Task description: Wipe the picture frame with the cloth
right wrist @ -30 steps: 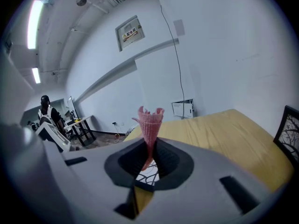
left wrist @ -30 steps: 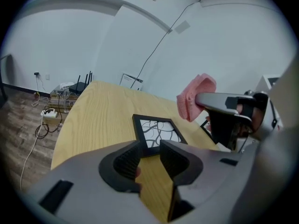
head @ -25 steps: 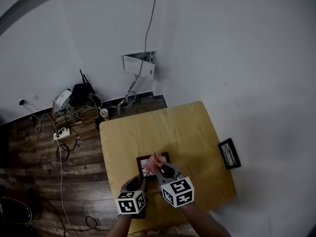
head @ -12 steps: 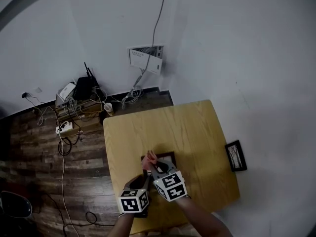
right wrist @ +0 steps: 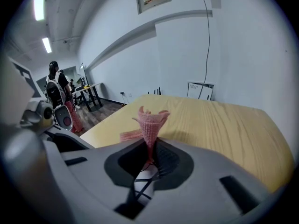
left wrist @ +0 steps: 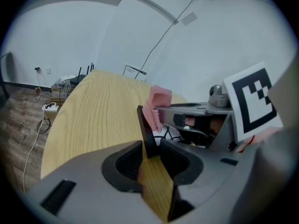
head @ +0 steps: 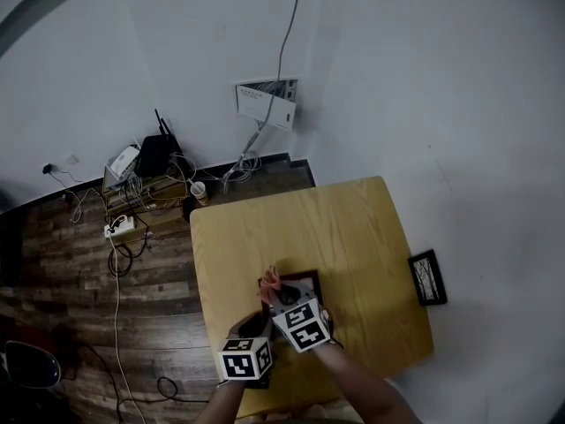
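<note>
A dark picture frame point(head: 302, 278) lies tilted up on the near part of the yellow wooden table point(head: 300, 223). My left gripper point(head: 258, 323) is shut on the frame's near edge; in the left gripper view the frame's edge point(left wrist: 144, 127) rises from between the jaws of this gripper point(left wrist: 150, 155). My right gripper point(head: 275, 295) is shut on a pink cloth point(head: 268, 281) at the frame's left part. In the right gripper view the cloth point(right wrist: 150, 121) stands bunched above the jaws of that gripper point(right wrist: 150, 155), with the white picture point(right wrist: 142, 183) just beneath.
A second small dark frame point(head: 427, 277) sits beyond the table's right edge by the wall. On the wooden floor at the back left are a router point(head: 157, 155), a power strip point(head: 118, 229) and tangled cables. People stand far off point(right wrist: 57, 92) in the right gripper view.
My right gripper has carried the cloth leftward across the frame. The left gripper keeps its hold on the frame. The head view has shifted a little.
</note>
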Motion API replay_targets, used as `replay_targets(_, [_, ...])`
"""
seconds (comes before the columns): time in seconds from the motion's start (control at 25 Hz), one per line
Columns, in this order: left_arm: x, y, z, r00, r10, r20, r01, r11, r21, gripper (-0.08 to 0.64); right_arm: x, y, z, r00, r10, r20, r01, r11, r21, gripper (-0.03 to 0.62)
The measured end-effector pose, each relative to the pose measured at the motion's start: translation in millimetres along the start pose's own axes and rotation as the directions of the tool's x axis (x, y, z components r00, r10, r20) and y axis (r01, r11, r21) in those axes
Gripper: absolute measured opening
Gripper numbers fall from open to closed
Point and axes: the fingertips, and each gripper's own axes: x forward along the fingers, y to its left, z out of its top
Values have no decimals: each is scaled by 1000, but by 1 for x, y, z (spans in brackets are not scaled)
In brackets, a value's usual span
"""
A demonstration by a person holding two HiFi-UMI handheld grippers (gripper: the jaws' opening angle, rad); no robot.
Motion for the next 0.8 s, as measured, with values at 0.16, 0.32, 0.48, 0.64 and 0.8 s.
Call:
replay_targets(0.16, [1, 1, 0, 1000, -1, -2, 1, 1000, 2, 112, 3, 0, -1, 1000, -7, -23, 7, 1000, -11, 18])
replay_targets(0.32, [1, 1, 1, 1000, -8, -9, 8, 1000, -6, 110, 4, -1, -1, 999, -18, -32, 18, 1000, -12, 18])
replay_targets(0.48, [1, 0, 0, 1000, -9, -9, 9, 1000, -5, 112, 0, -6, -6, 997, -56, -57, 55, 998, -32, 18])
replay_targets(0.64, [0, 1, 0, 1000, -6, -6, 6, 1000, -2, 110, -4, -13, -10, 993, -87, -82, 84, 996, -35, 18])
replay_targets(0.8, [1, 1, 0, 1000, -6, -5, 6, 1000, -2, 110, -9, -24, -14, 990, -110, -93, 108, 994, -33, 18])
